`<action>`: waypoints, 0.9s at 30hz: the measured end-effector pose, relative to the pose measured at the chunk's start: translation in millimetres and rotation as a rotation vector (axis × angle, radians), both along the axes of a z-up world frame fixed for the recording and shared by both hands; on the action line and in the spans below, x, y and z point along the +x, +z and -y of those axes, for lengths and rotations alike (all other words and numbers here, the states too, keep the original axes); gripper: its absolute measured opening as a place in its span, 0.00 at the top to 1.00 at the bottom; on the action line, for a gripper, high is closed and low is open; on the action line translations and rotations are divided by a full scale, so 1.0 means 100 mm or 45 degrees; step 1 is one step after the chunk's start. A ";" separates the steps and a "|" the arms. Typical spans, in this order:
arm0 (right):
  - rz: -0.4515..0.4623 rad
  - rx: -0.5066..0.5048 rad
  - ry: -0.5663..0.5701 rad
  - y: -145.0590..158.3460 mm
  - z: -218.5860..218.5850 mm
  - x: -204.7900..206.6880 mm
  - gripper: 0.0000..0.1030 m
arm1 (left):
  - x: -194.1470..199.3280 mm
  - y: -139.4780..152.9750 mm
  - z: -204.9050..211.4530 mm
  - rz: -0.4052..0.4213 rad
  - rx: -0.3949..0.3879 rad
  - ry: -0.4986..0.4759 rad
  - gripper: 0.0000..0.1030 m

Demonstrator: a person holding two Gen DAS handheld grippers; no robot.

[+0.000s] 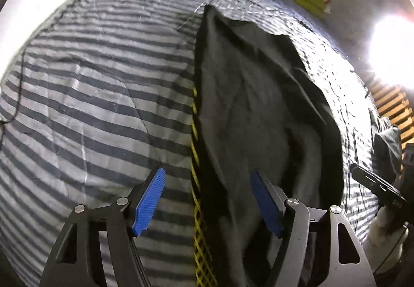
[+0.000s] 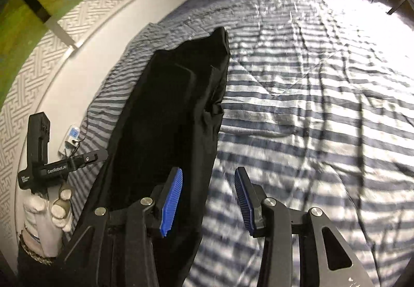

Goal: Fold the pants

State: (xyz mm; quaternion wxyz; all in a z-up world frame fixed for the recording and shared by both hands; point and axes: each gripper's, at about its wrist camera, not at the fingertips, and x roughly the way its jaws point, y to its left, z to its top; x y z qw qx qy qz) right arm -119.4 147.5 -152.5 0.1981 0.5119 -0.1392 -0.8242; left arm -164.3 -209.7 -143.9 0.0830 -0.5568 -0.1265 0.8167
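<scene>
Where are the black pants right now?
The black pants lie lengthwise on the striped bedspread, right of centre in the left wrist view and left of centre in the right wrist view, ahead of both open grippers.

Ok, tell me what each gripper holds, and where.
Nothing. The left gripper and right gripper are both open above the black pants, pads clear of the cloth.

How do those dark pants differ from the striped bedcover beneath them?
The plain black fabric pants are one dark colour; the grey-and-white striped quilted bedcover is banded. The pants form a long narrow strip; the bedcover spreads wide across the bed. The pants lie on top. Both are wrinkled cloth.
</scene>
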 end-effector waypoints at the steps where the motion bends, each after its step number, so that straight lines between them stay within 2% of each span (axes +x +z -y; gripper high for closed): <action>1: 0.017 0.000 0.010 -0.04 0.04 0.00 0.63 | -0.05 -0.06 0.04 0.017 0.016 0.008 0.30; 5: 0.069 -0.021 0.062 -0.18 0.15 -0.15 0.63 | -0.15 -0.17 0.09 0.030 0.071 0.005 0.31; 7: 0.087 0.009 0.085 -0.24 0.20 -0.18 0.63 | -0.18 -0.19 0.07 0.016 0.053 -0.015 0.32; 8: 0.098 0.016 0.092 -0.29 0.21 -0.21 0.63 | -0.18 -0.19 0.05 0.006 0.036 -0.025 0.35; 11: 0.103 -0.027 0.112 -0.32 0.17 -0.24 0.63 | -0.19 -0.20 -0.01 -0.010 -0.003 -0.067 0.52; 14: 0.118 -0.078 0.128 -0.33 0.13 -0.25 0.63 | -0.19 -0.22 -0.04 -0.002 0.030 -0.097 0.72; 17: 0.146 -0.129 0.182 -0.37 0.17 -0.26 0.82 | -0.20 -0.23 -0.05 0.001 0.031 -0.108 0.86; 19: 0.157 -0.165 0.180 -0.42 0.18 -0.25 0.88 | -0.19 -0.22 -0.03 -0.001 0.074 -0.108 0.96; 20: 0.157 -0.186 0.177 -0.43 0.18 -0.25 0.94 | -0.19 -0.21 -0.03 -0.008 0.097 -0.106 0.97; 23: 0.149 -0.262 0.155 -0.41 0.14 -0.23 0.97 | -0.13 -0.14 0.01 -0.048 0.144 -0.086 0.97; 27: 0.070 -0.384 0.133 -0.16 0.00 -0.13 0.97 | -0.02 0.13 0.11 -0.120 0.337 -0.031 0.97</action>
